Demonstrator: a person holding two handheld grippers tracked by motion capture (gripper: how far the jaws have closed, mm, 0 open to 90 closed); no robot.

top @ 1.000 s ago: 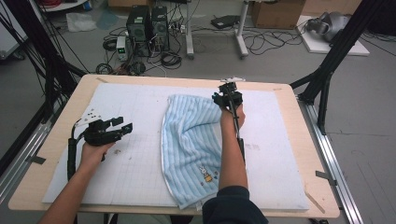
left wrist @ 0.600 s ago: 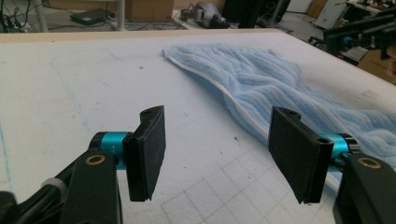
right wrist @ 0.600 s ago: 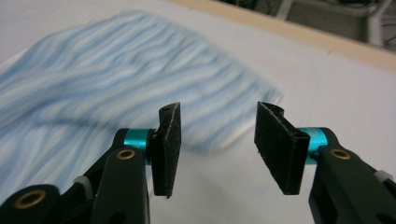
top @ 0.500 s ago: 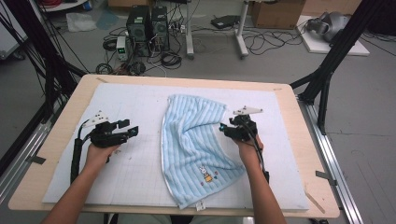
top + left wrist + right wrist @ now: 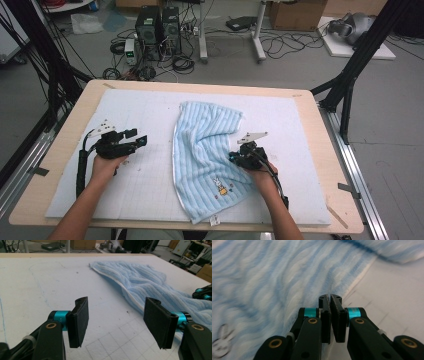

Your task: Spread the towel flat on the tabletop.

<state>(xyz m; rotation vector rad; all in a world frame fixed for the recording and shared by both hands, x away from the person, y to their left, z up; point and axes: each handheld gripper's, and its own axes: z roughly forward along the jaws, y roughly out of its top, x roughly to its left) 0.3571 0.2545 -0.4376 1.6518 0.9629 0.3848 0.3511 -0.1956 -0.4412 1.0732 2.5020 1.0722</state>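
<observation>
A light blue striped towel [image 5: 207,150] lies rumpled on the white foam mat [image 5: 150,195], with a small rabbit picture near its front end. My left gripper [image 5: 141,139] rests on the mat left of the towel, open with nothing between its pads [image 5: 79,321]; the towel's left hem [image 5: 130,292] lies ahead of it. My right gripper [image 5: 234,158] sits at the towel's right edge, its jaws shut together with nothing between them [image 5: 330,315]. The towel [image 5: 274,282] spreads just beyond its fingertips, its hem running beside them.
The mat covers a wooden table [image 5: 320,150]. Black frame legs [image 5: 350,75] stand at both sides of the table. Computer boxes and cables [image 5: 160,30] lie on the floor beyond the far edge.
My right gripper has come back from the towel's far edge toward me and down to its right edge. The left gripper has shifted slightly toward the towel.
</observation>
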